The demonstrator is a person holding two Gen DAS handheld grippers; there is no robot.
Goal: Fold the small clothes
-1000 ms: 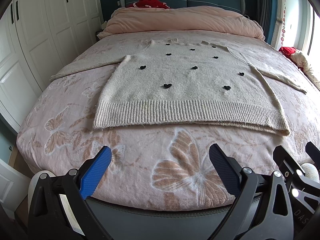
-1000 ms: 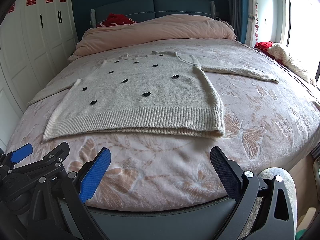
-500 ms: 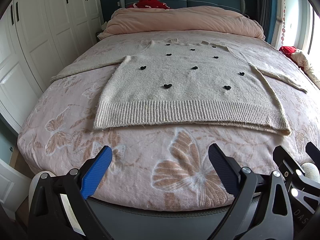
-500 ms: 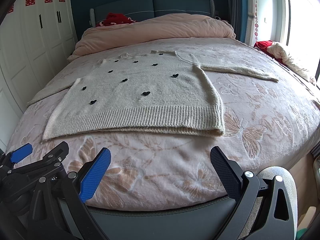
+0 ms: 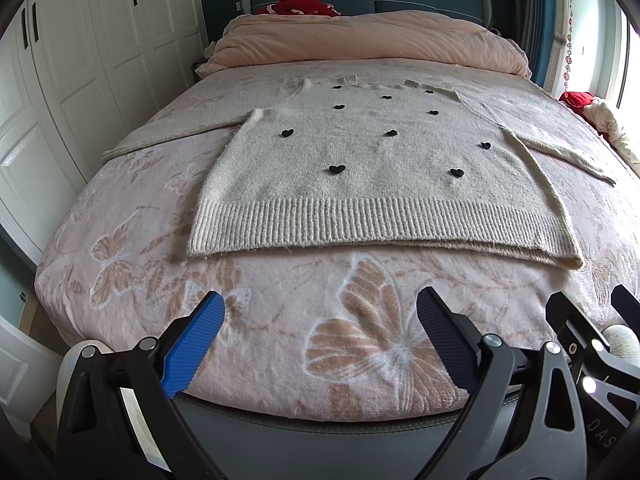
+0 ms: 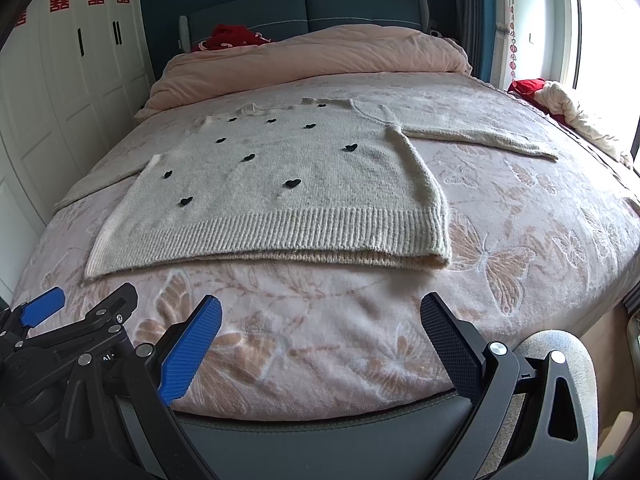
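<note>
A beige knit sweater [image 5: 376, 168] with small black hearts lies flat, face up, on the bed, sleeves spread to both sides and ribbed hem toward me. It also shows in the right wrist view [image 6: 280, 184]. My left gripper [image 5: 320, 316] is open and empty, hovering over the foot edge of the bed, short of the hem. My right gripper [image 6: 320, 320] is open and empty, at the same edge, to the right of the left one. The left gripper's fingers [image 6: 44, 312] show at the lower left of the right wrist view.
The bed has a pink butterfly-print blanket [image 5: 380, 344] and a rolled pink duvet [image 5: 360, 40] at the headboard. White wardrobe doors [image 5: 60, 80] stand at the left. Red and cream clothes [image 6: 560, 100] lie at the right by the window. A dark bed frame [image 5: 320, 420] runs below.
Both grippers have stayed nearly still and open; the view has shifted only slightly. The sweater has not moved.
</note>
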